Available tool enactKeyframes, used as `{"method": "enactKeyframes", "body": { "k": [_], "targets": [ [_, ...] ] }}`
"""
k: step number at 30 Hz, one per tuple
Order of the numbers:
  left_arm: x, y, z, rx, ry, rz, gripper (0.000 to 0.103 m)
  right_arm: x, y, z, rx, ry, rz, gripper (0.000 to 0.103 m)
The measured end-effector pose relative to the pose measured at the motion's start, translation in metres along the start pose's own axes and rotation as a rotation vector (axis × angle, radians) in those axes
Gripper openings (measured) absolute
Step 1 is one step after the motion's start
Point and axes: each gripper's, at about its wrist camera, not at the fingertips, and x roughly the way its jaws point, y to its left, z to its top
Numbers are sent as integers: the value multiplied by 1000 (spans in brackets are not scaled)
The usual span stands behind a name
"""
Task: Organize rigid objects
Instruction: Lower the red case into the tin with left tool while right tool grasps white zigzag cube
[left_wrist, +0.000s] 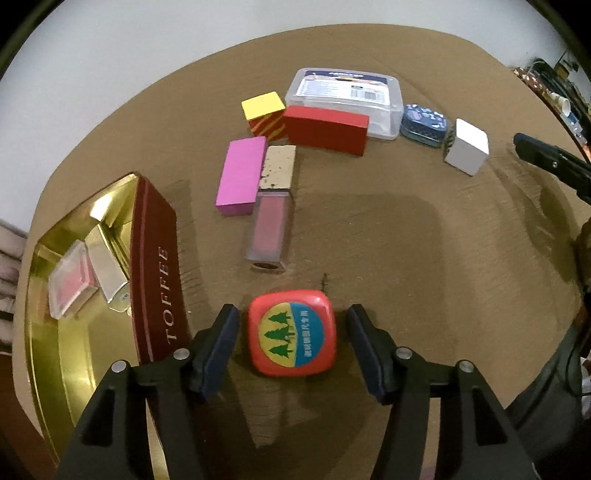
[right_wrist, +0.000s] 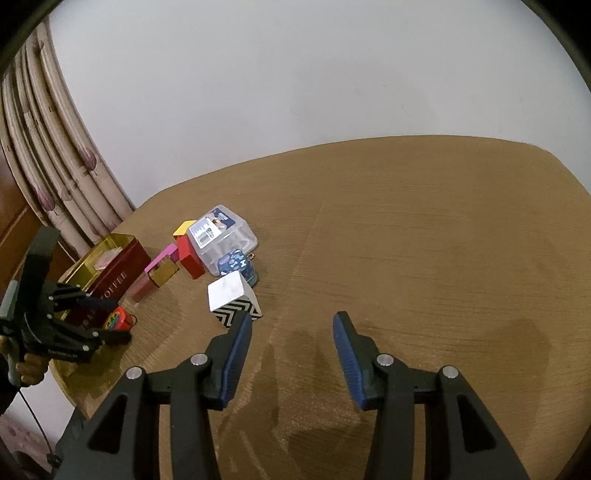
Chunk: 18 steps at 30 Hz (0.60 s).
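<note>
Tape measure (left_wrist: 291, 333) between parted fingers (left_wrist: 221, 339)

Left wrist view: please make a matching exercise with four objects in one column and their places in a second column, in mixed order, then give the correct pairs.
Objects:
1. red tape measure
2. pink block
3. clear pink case
4. blue patterned tin

Places:
A. inside the gold toffee tin
B. between the clear plastic box and the white cube
C. between the open jaws of the left gripper
D. lying beside the lip gloss tube, on its left

Pairs: 1-C, 2-D, 3-A, 4-B
</note>
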Motion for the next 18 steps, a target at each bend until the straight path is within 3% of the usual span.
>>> {"method": "enactKeyframes", "body": {
  "k": [2,10,15,18],
  "targets": [
    [4,1,2,0,2,-26,43,0,-2,1,16,3,0,47],
    [-15,3,-3,-54,-35,-42,43,-2,-5,1,38,-10,5,47],
    [-63,47,-13,-190,-129,41,43,-1,-4,1,35,-2,-4,48],
    [-74,91,-16,-257,-146,155,43,4,4,3,-5,10,-23,48]
  ]
}}
